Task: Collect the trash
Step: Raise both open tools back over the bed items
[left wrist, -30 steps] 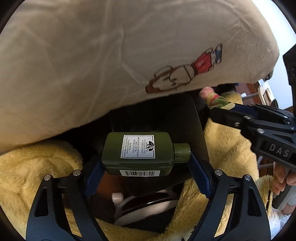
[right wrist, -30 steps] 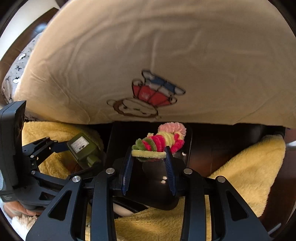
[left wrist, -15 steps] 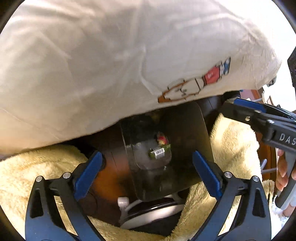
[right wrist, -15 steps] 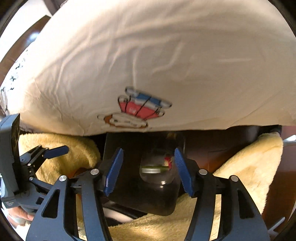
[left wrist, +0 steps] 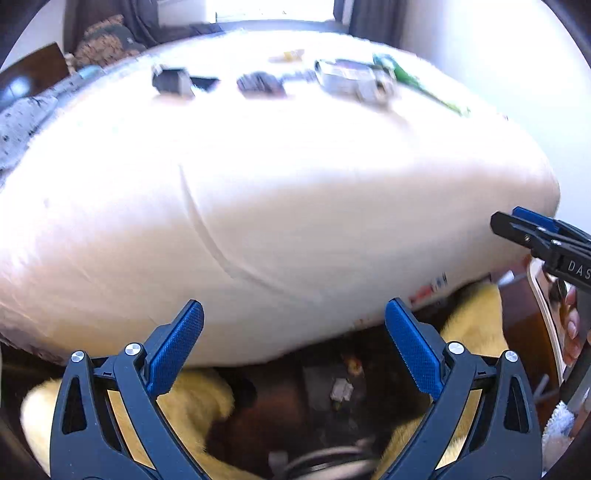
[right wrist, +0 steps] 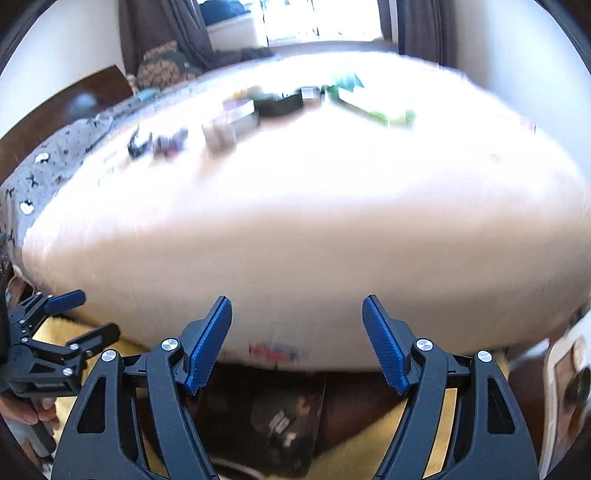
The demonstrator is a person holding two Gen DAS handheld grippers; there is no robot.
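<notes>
A: How do the left tongs (left wrist: 293,354) stand?

B: Spread wide, blue ribbed pads far apart, nothing between them. They hang in front of the cream fabric-covered bed (left wrist: 280,206), above the gap at its foot.

A: And the right tongs (right wrist: 297,341)?

B: Also apart and empty; their jaws have just been opening further. From the left camera their tip shows at the right edge, with a person's fingers (left wrist: 570,326) on the handle behind it.

A: Where is the trash?

B: Down below both pairs of tongs. A dark, glossy plastic bin bag (right wrist: 280,424) sits open on the floor between folds of fluffy yellow blanket (left wrist: 199,398), just under the edge of the bed. Inside it I can make out a pale label and a small reddish speck, too blurred to name.

A: Anything else waiting?

B: On top of the bed, well away from the tongs, lies a row of small things: a black boxy item (left wrist: 171,81), a dark flat packet (left wrist: 260,83), a silver-grey wrapped pack (left wrist: 351,77) and a long green strip (left wrist: 428,88). All are smeared by blur, so their exact kind is unclear.

A: And around the bed?

B: A grey patterned cloth (right wrist: 44,158) drapes its left side, dark curtains (right wrist: 159,29) hang by a bright window at the back, and a white cable (left wrist: 332,456) lies on the floor near the bag
</notes>
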